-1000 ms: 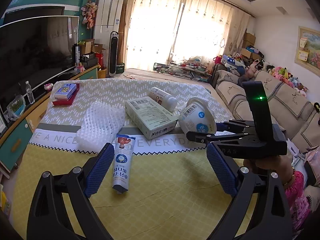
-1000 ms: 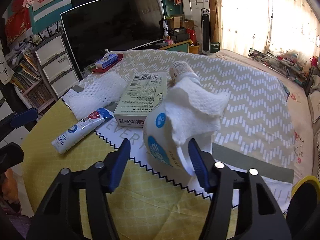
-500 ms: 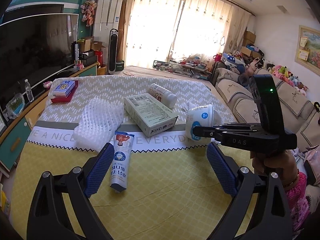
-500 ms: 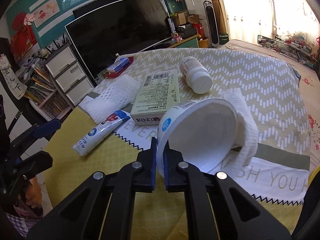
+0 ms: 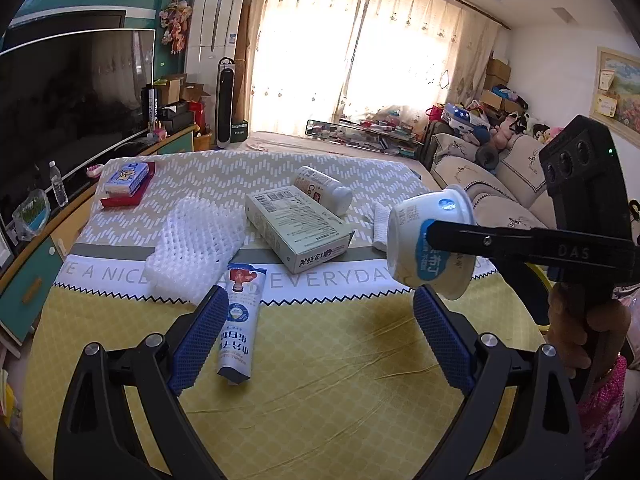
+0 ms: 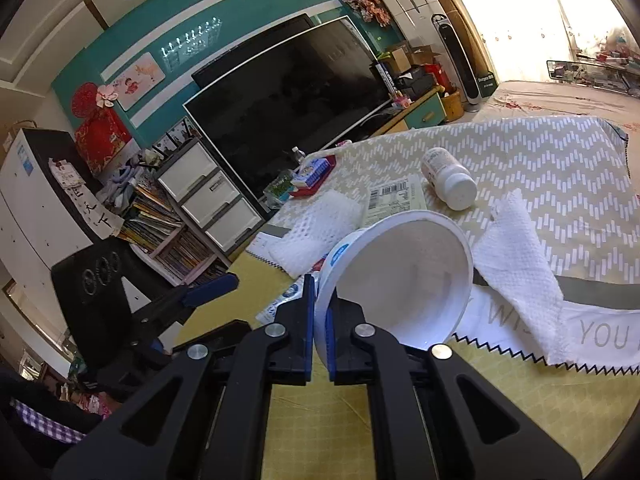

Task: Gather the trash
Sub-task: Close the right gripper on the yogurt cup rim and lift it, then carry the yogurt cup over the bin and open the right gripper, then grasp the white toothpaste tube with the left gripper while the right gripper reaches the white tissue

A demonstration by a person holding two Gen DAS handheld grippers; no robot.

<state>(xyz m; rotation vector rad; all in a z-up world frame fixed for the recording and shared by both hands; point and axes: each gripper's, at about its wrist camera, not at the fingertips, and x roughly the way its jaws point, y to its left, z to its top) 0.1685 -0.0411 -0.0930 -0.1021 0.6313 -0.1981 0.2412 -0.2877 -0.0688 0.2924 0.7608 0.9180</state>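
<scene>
The right gripper (image 6: 319, 334) has its jaws pinched on the cup (image 6: 400, 284) rim, cup lifted off the desk (image 5: 320, 380), while the left gripper (image 5: 320, 340), jaws wide and empty, sits nearest the tube (image 5: 239, 322), lengthwise between them.

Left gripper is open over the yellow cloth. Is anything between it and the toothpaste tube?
Nothing visible blocks it. The white-and-blue toothpaste tube lies flat just ahead of the open left gripper, beside its left finger. The white foam net touches only the tube's far end.

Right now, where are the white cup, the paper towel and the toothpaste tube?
white cup (image 6: 404, 280), right wrist view, inner wall.
paper towel (image 6: 516, 260), right wrist view, middle of the sheet.
toothpaste tube (image 5: 240, 320), left wrist view, printed body.
</scene>
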